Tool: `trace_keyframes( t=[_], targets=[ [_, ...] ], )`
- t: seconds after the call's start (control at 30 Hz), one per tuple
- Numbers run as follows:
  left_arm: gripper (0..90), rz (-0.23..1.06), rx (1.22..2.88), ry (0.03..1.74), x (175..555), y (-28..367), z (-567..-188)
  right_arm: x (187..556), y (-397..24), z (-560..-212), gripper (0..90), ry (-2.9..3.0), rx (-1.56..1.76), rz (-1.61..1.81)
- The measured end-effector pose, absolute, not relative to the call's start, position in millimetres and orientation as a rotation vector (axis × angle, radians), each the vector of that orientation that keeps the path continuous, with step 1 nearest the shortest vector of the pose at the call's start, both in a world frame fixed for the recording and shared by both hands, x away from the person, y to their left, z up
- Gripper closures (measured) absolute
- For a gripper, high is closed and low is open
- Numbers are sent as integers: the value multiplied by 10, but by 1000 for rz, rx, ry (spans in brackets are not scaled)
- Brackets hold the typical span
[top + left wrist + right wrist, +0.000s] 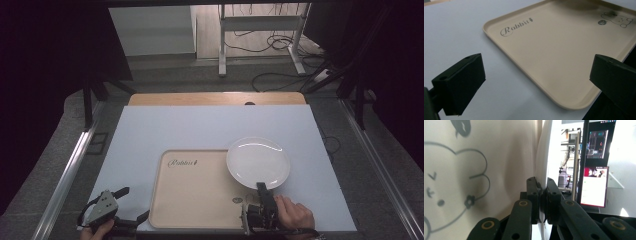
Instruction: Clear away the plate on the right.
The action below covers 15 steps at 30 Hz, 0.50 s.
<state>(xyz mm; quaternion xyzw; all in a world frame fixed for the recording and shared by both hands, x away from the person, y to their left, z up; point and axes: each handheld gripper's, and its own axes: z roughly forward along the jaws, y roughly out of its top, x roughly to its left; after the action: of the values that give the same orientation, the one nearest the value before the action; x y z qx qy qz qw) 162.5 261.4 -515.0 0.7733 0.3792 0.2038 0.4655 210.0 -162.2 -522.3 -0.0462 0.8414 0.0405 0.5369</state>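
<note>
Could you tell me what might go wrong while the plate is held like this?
The right gripper pinches the white plate only by its near rim, so it could tip or slip out. The plate overhangs the beige tray at the tray's right edge; set down there, it might rock on the tray's raised edge.

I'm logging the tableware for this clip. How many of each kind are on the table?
Plate, white: 1
Tray, beige: 1
Total: 2
</note>
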Motion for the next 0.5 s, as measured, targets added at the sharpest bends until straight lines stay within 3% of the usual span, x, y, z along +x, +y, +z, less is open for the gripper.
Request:
trace_keyframes(
  t=[0.5],
  targets=[
    [0,498,1901,927,1624,2614,-5151,2015,-1360,-5266,841,2003,-210,168]
  ],
)
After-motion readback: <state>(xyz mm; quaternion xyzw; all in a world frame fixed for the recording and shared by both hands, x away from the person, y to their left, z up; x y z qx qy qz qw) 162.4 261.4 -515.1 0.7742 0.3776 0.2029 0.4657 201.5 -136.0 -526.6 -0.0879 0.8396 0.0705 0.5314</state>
